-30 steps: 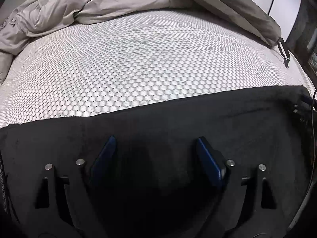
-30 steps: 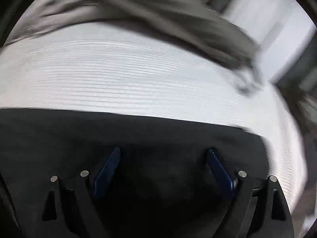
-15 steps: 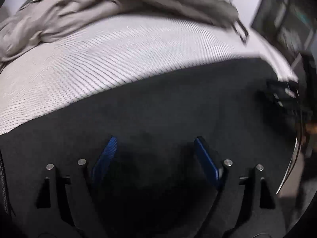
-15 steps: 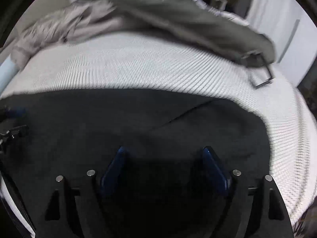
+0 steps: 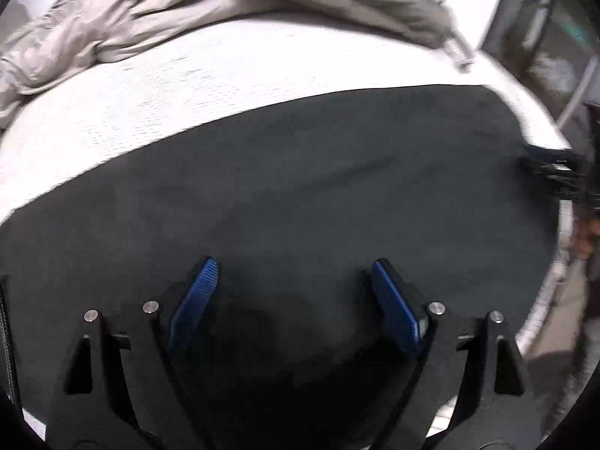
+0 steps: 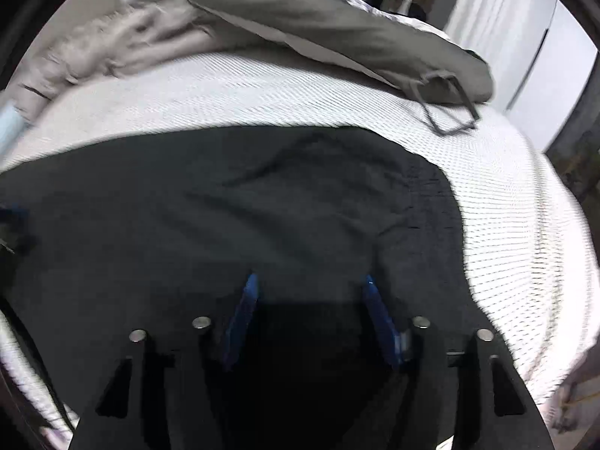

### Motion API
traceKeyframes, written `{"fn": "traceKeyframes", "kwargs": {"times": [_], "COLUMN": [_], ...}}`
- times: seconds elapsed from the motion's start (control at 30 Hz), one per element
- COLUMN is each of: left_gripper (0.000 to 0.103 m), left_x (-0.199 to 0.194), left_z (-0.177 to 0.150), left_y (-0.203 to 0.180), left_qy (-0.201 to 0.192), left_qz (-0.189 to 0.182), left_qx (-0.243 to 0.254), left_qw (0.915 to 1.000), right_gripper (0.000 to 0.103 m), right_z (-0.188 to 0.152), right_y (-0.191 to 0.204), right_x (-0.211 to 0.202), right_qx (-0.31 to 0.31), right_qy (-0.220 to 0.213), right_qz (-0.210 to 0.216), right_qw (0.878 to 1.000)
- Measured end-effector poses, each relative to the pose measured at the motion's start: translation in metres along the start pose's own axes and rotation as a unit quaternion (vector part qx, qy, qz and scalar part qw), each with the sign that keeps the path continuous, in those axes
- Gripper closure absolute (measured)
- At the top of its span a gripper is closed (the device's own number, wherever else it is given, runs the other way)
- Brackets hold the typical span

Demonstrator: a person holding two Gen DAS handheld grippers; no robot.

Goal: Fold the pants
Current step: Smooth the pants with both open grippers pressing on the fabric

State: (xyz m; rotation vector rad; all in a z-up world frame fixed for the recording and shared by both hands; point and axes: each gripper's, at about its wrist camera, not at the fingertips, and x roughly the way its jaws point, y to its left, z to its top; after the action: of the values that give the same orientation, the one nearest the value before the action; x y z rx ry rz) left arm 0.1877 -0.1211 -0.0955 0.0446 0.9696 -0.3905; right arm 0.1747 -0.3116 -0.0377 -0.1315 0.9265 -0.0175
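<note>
2 grippers hang over black pants (image 5: 300, 187) spread flat on a white textured bed cover (image 5: 187, 86). On the left, the left gripper (image 5: 292, 273) points down at the cloth with its blue pads (image 5: 195, 296) wide apart, gripping nothing. To the right, the right gripper (image 6: 309, 285) has just been closing; its jaws stand narrower, with wrinkled pants fabric beneath them, unpinched. Grey bedding (image 6: 318, 18) lies heaped beyond.

R tongs (image 6: 309, 281) just been narrowing, only pants (image 6: 262, 206) cloth between; both views now show more pants, less bed (image 5: 225, 75).
</note>
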Motion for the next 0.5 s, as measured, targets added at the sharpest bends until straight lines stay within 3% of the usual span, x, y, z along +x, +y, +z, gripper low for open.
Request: {"fn": "traceKeyframes", "kwargs": {"times": [0.1, 0.2, 0.3, 0.4, 0.47, 0.5], "left_gripper": [0.02, 0.019, 0.019, 0.018, 0.018, 0.018], "left_x": [0.005, 0.012, 0.007, -0.003, -0.011, -0.014], "left_z": [-0.008, -0.014, -0.016, -0.025, -0.033, -0.034], "left_y": [-0.027, -0.039, -0.032, -0.018, -0.01, -0.007], "left_qy": [0.01, 0.016, 0.024, 0.022, 0.018, 0.016], "left_qz": [-0.03, -0.007, -0.01, 0.01, 0.033, 0.041], "left_qx": [0.037, 0.068, 0.055, 0.056, 0.055, 0.054], "left_qw": [0.9988, 0.9976, 0.9981, 0.9981, 0.9978, 0.9976], "right_gripper": [0.03, 0.03, 0.029, 0.025, 0.024, 0.025], "right_z": [-0.004, -0.013, -0.031, -0.044, -0.055, -0.058], "right_y": [0.029, 0.065, 0.092, 0.063, 0.029, 0.016], "right_x": [-0.014, -0.007, -0.009, -0.013, -0.016, -0.018], "right_qx": [-0.02, -0.055, -0.115, -0.091, -0.049, -0.031], "right_qy": [-0.013, 0.012, 0.008, 0.006, 0.007, 0.004], "right_qz": [0.026, 0.047, 0.019, -0.005, -0.065, -0.064], "right_qw": [0.999, 0.997, 0.993, 0.996, 0.997, 0.997]}}
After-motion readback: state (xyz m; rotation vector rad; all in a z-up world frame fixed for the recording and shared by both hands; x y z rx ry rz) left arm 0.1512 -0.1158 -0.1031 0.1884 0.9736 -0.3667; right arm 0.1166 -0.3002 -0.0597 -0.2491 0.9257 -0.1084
